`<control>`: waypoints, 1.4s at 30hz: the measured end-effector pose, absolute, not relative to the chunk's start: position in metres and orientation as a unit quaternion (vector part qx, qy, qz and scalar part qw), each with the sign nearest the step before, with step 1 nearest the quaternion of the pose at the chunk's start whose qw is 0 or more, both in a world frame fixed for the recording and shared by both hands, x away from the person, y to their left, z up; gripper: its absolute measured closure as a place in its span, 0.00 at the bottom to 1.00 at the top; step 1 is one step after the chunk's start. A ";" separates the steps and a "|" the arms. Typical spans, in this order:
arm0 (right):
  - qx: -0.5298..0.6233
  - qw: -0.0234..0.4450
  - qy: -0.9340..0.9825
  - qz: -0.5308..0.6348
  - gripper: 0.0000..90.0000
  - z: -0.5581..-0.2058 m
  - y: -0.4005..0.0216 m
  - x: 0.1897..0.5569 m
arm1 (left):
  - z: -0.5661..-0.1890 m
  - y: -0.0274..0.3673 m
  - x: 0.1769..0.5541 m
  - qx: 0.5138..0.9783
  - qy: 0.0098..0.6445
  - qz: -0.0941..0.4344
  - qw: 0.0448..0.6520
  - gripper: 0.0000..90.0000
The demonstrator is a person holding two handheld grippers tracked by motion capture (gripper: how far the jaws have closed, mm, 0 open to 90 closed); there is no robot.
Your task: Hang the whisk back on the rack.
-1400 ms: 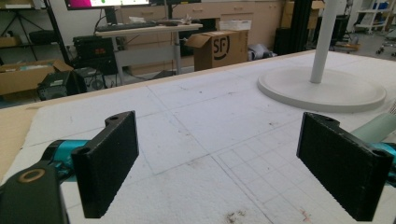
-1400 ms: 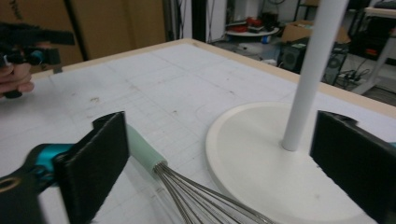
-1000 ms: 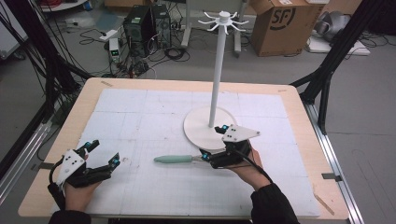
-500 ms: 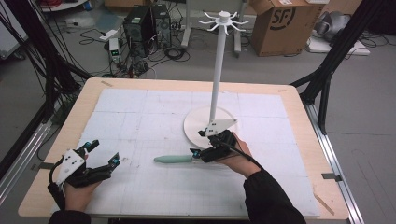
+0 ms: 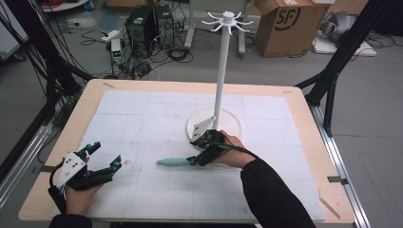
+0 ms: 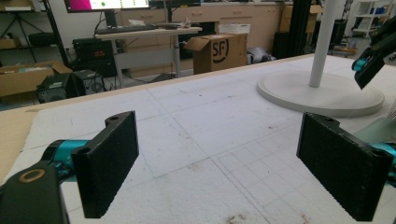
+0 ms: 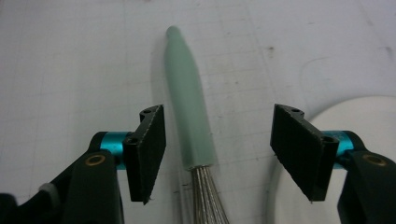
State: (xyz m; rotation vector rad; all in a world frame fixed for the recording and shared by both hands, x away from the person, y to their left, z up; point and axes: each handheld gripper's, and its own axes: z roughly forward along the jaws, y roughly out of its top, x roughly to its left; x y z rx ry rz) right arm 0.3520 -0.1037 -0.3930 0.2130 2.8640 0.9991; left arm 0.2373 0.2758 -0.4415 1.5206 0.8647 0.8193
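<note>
A whisk with a mint-green handle (image 5: 173, 162) lies flat on the white mat, its handle pointing left. In the right gripper view the handle (image 7: 187, 107) runs up between the two black pads, and the wires (image 7: 208, 196) start at the bottom. My right gripper (image 5: 192, 152) straddles the handle where it meets the wires. Its jaws have just been closing, and a gap still shows on each side of the handle, so the right gripper (image 7: 217, 149) is open. My left gripper (image 5: 107, 154) rests at the front left, open, nothing between its pads (image 6: 107, 163).
A white hook stand rises from a round base (image 5: 228, 118) just behind my right hand, its pole (image 5: 221, 71) topped with several hooks. The same base (image 6: 322, 95) is in the left gripper view. The white mat (image 5: 142, 118) covers the wooden table.
My right hand has slid left from the stand's base to the whisk, and its jaws have narrowed around the handle. The left gripper has not moved.
</note>
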 end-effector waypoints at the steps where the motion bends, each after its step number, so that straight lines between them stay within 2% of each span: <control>1: 0.064 0.047 0.945 0.318 0.39 -0.396 -0.101 0.352 | -0.442 0.276 0.237 0.648 0.368 0.349 0.569 0.15; 8: 0.025 0.039 0.961 0.273 0.42 -0.409 -0.085 0.355 | -0.441 0.276 0.237 0.646 0.369 0.349 0.570 0.15; 9: 0.041 0.026 0.965 0.259 0.42 -0.410 -0.083 0.353 | -0.441 0.276 0.238 0.645 0.369 0.349 0.570 0.15; 10: 0.008 0.037 0.963 0.269 0.43 -0.412 -0.080 0.358 | -0.441 0.276 0.238 0.645 0.370 0.350 0.570 0.15; 14: 0.042 -0.007 0.975 0.219 0.46 -0.418 -0.072 0.354 | -0.441 0.276 0.237 0.645 0.369 0.351 0.570 0.15; 20: 0.026 -0.010 0.980 0.199 0.51 -0.425 -0.068 0.358 | -0.441 0.277 0.237 0.645 0.369 0.351 0.570 0.15; 22: 0.018 -0.006 0.978 0.205 0.55 -0.426 -0.068 0.360 | -0.441 0.277 0.237 0.645 0.368 0.351 0.570 0.15; 25: 0.025 -0.006 0.980 0.199 0.75 -0.423 -0.067 0.360 | -0.441 0.276 0.237 0.643 0.369 0.352 0.571 0.15; 33: 0.003 0.045 0.982 0.183 0.77 -0.421 -0.061 0.345 | -0.441 0.276 0.237 0.645 0.370 0.353 0.568 0.16; 36: 0.008 0.050 0.980 0.193 0.77 -0.421 -0.065 0.342 | -0.441 0.277 0.237 0.645 0.371 0.354 0.567 0.16; 42: 0.056 0.070 0.961 0.261 0.77 -0.401 -0.089 0.347 | -0.441 0.276 0.237 0.646 0.371 0.353 0.566 0.16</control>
